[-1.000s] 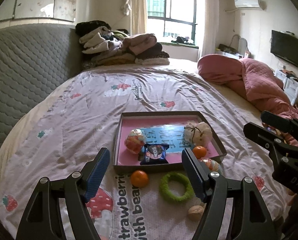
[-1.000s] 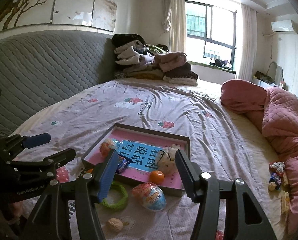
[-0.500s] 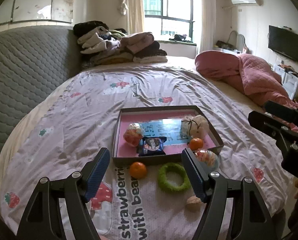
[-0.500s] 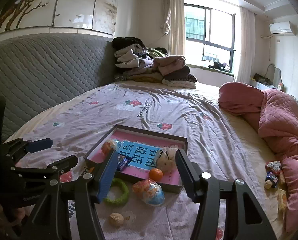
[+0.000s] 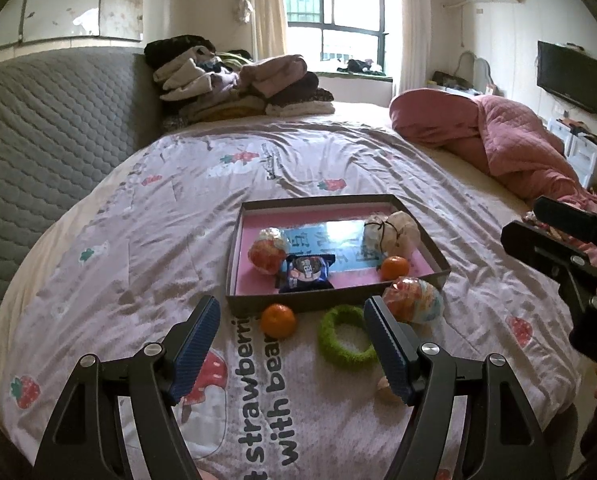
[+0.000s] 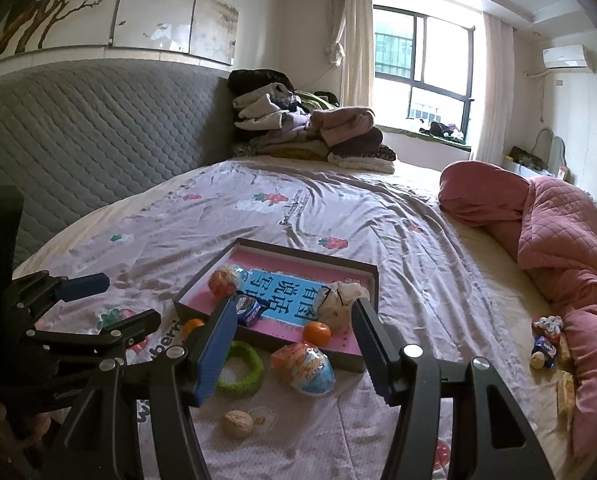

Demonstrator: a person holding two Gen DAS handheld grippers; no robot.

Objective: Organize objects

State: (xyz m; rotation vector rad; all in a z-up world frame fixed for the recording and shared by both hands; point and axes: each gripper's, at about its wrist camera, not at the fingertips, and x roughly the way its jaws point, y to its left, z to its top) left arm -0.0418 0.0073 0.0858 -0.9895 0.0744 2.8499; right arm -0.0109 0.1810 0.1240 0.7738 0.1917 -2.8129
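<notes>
A shallow brown box with a pink floor (image 5: 330, 210) (image 6: 372, 270) lies on the bedspread. Inside it sit a wrapped round sweet (image 5: 267, 251), a blue cookie packet (image 5: 307, 273), a white bundle (image 5: 390, 231) and a small orange (image 5: 394, 268). In front of the box lie another orange (image 5: 278, 321), a green fuzzy ring (image 5: 344, 336) (image 6: 240, 368), a colourful toy egg (image 5: 414, 306) (image 6: 306, 368) and a walnut (image 6: 238, 423). My left gripper (image 5: 292, 346) hangs open above these loose items, holding nothing. My right gripper (image 6: 292, 344) is open too, over the egg and the box's near edge.
A grey quilted headboard (image 5: 50, 140) runs along the left. Folded clothes (image 5: 238, 84) are piled at the far end of the bed. A pink quilt (image 6: 558, 240) is bunched on the right, with several small snacks (image 6: 544, 344) beside it.
Both views have drawn back slightly, so the box and loose items sit a little farther away and higher in frame. Nothing on the bed moved and both grippers stayed open.
</notes>
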